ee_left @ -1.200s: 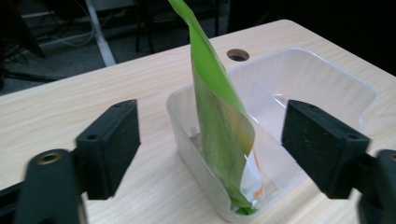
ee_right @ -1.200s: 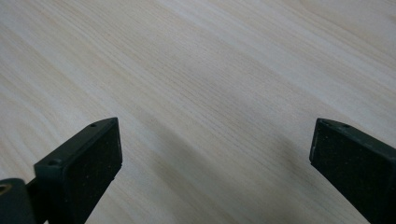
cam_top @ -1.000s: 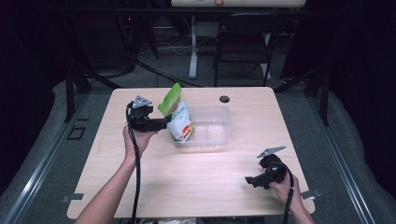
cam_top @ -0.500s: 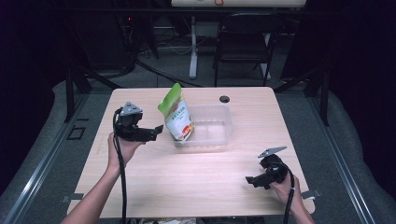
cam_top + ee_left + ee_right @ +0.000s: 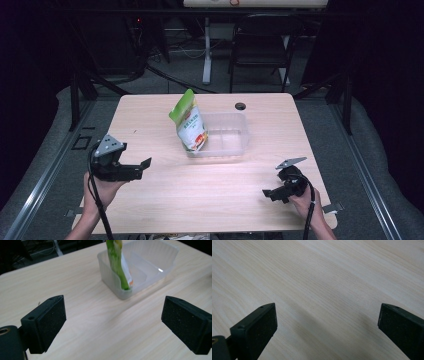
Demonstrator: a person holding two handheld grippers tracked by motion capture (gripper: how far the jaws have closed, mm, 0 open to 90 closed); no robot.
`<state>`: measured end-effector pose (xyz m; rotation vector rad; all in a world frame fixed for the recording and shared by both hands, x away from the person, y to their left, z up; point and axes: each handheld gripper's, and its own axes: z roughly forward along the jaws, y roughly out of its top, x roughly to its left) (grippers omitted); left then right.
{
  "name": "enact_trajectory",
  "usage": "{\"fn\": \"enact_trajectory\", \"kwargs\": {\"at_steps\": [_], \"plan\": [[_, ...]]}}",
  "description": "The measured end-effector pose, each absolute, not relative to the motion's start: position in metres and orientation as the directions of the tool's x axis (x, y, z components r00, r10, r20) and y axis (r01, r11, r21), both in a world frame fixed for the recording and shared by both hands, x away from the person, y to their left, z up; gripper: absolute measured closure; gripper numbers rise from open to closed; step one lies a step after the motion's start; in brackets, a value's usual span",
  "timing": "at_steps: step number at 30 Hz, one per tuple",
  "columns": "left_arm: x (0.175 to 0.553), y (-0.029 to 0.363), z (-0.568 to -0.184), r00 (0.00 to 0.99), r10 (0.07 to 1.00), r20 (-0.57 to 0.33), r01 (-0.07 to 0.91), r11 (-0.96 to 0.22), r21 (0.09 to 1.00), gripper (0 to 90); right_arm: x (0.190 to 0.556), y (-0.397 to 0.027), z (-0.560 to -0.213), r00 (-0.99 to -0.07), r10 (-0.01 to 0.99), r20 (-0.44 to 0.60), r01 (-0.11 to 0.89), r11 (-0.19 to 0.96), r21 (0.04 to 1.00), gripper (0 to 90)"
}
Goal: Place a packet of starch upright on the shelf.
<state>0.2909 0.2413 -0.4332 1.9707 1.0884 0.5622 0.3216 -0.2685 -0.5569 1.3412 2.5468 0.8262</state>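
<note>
A green and white pouch (image 5: 190, 125) stands tilted at the left end of a clear plastic container (image 5: 235, 135) in the middle of the table. In the left gripper view the pouch (image 5: 117, 262) leans edge-on against the container's near wall (image 5: 112, 282). My left gripper (image 5: 140, 170) is held over the table's left front, well short of the container. Its jaws have just been opening and stand wide with nothing between them (image 5: 115, 325). My right gripper (image 5: 270, 194) rests near the right front corner, open over bare wood (image 5: 327, 332).
The light wooden table (image 5: 215, 200) has a black round cable hole (image 5: 240, 106) behind the container. A dark chair (image 5: 260, 50) and a white stand (image 5: 206, 50) are beyond the far edge. Grey floor surrounds the table.
My left gripper has let go of the pouch and pulled back to the left and toward the front edge. The pouch stays leaning in the container. The right gripper has not moved.
</note>
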Motion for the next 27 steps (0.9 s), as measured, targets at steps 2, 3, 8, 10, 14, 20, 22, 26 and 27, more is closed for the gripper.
{"fn": "enact_trajectory", "kwargs": {"at_steps": [2, 3, 8, 10, 14, 20, 22, 26, 27], "plan": [[0.284, 0.246, -0.440, 0.527, 0.850, -0.008, 0.517, -0.314, 0.796, 4.6, 0.321, -0.268, -0.557, -0.587, 0.800, 0.122, 0.718, 0.445, 0.534, 1.8], [0.280, 0.248, -0.446, 0.520, 0.854, -0.023, 0.535, -0.304, 0.788, 3.8, 0.321, -0.269, -0.557, -0.586, 0.801, 0.122, 0.719, 0.445, 0.534, 1.8], [0.271, 0.252, -0.475, 0.521, 0.850, -0.078, 0.623, -0.315, 0.716, 3.1, 0.322, -0.268, -0.558, -0.583, 0.803, 0.122, 0.724, 0.446, 0.527, 2.0], [0.267, 0.250, -0.491, 0.515, 0.852, -0.088, 0.650, -0.322, 0.688, 2.5, 0.322, -0.268, -0.558, -0.582, 0.804, 0.121, 0.724, 0.446, 0.527, 2.0], [0.263, 0.250, -0.511, 0.508, 0.853, -0.121, 0.688, -0.318, 0.652, 1.4, 0.322, -0.268, -0.558, -0.583, 0.804, 0.121, 0.725, 0.446, 0.526, 2.0], [0.263, 0.251, -0.518, 0.514, 0.851, -0.112, 0.687, -0.330, 0.647, 0.2, 0.323, -0.267, -0.559, -0.589, 0.800, 0.111, 0.718, 0.456, 0.525, 2.0], [0.264, 0.251, -0.521, 0.521, 0.846, -0.112, 0.690, -0.340, 0.638, 0.2, 0.323, -0.267, -0.559, -0.595, 0.795, 0.115, 0.716, 0.459, 0.526, 2.0], [0.269, 0.252, -0.524, 0.526, 0.841, -0.124, 0.692, -0.339, 0.637, 0.2, 0.322, -0.267, -0.559, -0.594, 0.796, 0.116, 0.716, 0.458, 0.526, 2.0], [0.269, 0.252, -0.525, 0.524, 0.842, -0.127, 0.696, -0.337, 0.635, 0.2, 0.323, -0.268, -0.559, -0.600, 0.792, 0.113, 0.714, 0.467, 0.521, 2.0]]}}
